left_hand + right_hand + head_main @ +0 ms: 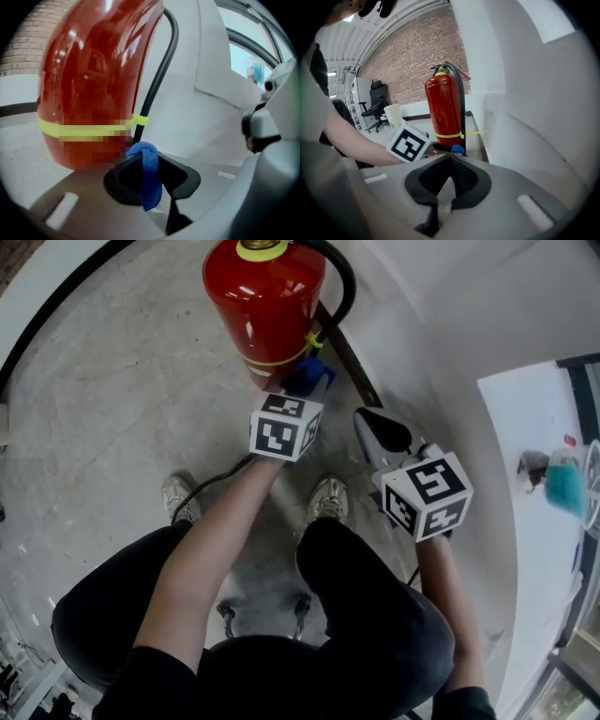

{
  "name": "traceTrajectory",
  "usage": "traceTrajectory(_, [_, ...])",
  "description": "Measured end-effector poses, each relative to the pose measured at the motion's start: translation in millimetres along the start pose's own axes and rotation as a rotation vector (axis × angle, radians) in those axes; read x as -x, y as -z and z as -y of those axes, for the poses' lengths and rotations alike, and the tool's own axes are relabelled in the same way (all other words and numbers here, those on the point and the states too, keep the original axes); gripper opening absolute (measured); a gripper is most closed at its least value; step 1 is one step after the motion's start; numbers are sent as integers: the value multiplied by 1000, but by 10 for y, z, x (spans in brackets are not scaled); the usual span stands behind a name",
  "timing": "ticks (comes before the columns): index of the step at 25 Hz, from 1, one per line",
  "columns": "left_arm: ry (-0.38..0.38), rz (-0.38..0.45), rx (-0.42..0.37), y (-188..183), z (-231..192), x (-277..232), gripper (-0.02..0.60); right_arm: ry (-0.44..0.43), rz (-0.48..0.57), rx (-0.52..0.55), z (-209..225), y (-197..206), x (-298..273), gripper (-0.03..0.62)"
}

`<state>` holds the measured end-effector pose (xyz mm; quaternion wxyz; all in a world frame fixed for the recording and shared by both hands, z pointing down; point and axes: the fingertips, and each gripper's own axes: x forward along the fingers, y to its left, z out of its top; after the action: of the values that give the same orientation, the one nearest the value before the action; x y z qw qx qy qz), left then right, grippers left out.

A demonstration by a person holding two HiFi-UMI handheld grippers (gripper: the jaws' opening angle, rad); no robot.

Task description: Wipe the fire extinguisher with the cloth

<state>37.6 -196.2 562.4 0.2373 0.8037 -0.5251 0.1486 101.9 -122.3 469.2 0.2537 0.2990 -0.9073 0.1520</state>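
Note:
A red fire extinguisher (265, 306) with a yellow band (84, 129) and a black hose (161, 70) stands on the floor by a white wall. My left gripper (302, 388) is shut on a folded blue cloth (307, 376) right at the cylinder's lower part, close to the band. In the left gripper view the cloth (149, 173) hangs pinched between the jaws, with the extinguisher (93, 70) filling the left. My right gripper (375, 432) is shut and empty, a little to the right, away from the cylinder. The right gripper view shows the extinguisher (444, 105) and the cloth (458, 150) ahead.
The person sits with both shoes (328, 499) on the grey floor, near a black cable (211, 486). The white wall (422, 324) runs along the right. A white surface (534, 427) holds a teal object (565, 486). An office chair (375, 110) stands by the far brick wall.

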Motion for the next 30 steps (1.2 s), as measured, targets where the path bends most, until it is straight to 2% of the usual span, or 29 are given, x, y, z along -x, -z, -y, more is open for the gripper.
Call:
traceTrajectory(5, [119,19,-51,-355,256,435,91,-31,-79,72,-2,200,-328,11])
traceTrajectory(6, [143,22,-59,-429,301,513,91,-47,-81,69,-15,217,-387,85])
traceTrajectory(9, [226,17,-86,-604,403,696,91,-78,-51,57,-80,183,-549,214])
traceTrajectory(12, [287,-7,-109,-670,440,782,92,-60,18,51,-55,23,-698,239])
traceTrajectory(15, [304,-19,-93,-660,433,785,101,-83,76,70,-34,-105,-807,234])
traceTrajectory(16, [311,-26,-84,-646,435,766,109,-99,87,78,-42,-115,-836,173])
traceTrajectory(17, [319,-38,-76,-620,436,738,125,-112,91,75,-42,-105,-864,68])
traceTrajectory(18, [326,-56,-72,-586,431,705,144,-115,87,59,-25,-79,-899,50])
traceTrajectory(21, [325,-117,-85,-472,368,647,226,-85,46,-16,109,42,-1059,44])
traceTrajectory(23, [310,-170,-147,-370,318,666,256,-54,20,-76,257,111,-1183,44])
traceTrajectory(25, [305,-229,-237,-244,290,723,264,-23,7,-110,410,105,-1286,44])
traceTrajectory(27, [304,-275,-304,-148,256,799,264,-4,-7,-91,485,50,-1336,44])
traceTrajectory(30, [287,-314,-324,-105,167,887,262,8,8,-80,472,-41,-1244,44])
